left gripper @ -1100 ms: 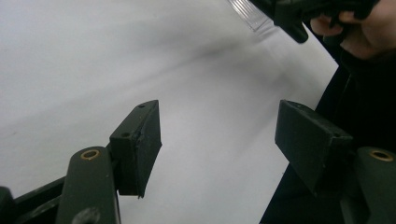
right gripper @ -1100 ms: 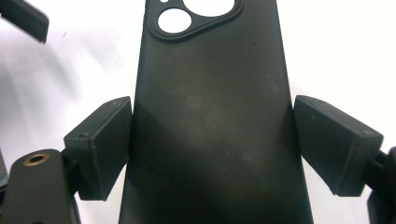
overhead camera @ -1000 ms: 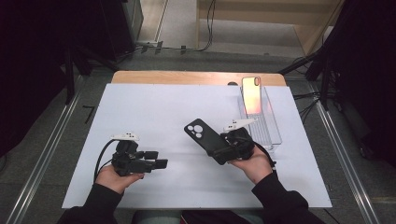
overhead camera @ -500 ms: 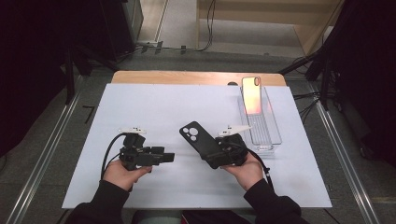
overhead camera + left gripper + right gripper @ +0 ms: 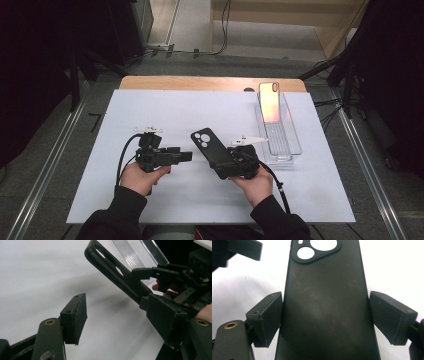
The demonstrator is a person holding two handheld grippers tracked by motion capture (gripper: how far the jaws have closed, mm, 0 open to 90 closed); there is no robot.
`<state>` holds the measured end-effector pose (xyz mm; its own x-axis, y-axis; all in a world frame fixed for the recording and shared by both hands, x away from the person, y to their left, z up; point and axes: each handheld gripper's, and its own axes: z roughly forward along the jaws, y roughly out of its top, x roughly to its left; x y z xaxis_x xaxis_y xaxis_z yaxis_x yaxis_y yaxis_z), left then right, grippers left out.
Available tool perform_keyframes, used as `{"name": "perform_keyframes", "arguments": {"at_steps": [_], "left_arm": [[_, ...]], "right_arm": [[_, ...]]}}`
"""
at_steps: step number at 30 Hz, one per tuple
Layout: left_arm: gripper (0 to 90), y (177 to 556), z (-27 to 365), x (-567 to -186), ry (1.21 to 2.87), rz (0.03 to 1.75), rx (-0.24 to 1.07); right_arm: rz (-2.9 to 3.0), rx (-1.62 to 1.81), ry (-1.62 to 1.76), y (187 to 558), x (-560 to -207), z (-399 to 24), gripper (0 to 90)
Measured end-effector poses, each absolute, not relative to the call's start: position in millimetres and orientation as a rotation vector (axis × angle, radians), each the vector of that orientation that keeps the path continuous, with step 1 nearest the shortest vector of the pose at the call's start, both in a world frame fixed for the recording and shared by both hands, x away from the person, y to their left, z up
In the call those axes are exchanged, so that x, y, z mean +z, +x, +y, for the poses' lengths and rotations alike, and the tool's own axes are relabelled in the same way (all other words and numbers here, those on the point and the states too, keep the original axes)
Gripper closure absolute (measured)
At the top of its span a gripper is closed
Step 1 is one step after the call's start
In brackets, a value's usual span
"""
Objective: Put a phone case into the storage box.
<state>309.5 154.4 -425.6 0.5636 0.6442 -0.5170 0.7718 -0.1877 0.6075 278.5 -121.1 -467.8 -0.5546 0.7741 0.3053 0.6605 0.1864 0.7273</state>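
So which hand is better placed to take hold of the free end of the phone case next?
Probably the left. The left gripper is open and points at the phone case, whose near end the right gripper clamps.

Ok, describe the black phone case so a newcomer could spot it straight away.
Start at the white sheet covering the table, then go to the right gripper near its middle. The black phone case sticks out from its jaws, gripped by its long edges and raised off the sheet. Unlike the orange-glowing phone in the clear tray, it is matt black with round camera cut-outs.

Overhead camera, two close gripper cameras
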Motion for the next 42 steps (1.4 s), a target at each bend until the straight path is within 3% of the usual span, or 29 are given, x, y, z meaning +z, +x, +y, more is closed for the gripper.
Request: {"name": "perform_keyframes", "arguments": {"at_steps": [21,28,37,42], "left_arm": [[33.4,332,135,-422,1.850,1.222,-0.125],[46.6,336,135,-422,1.789,1.256,-0.147],[73.3,335,138,-423,1.702,1.253,-0.224],[77.1,335,142,-423,1.645,1.247,-0.284]], "right_arm": [[2.256,1.458,1.440,273,-469,-100,13.6],[2.202,1.520,1.444,270,-470,-92,13.6],[2.161,1.608,1.394,269,-471,-85,13.0],[2.153,1.599,1.325,268,-471,-83,12.2]]}}
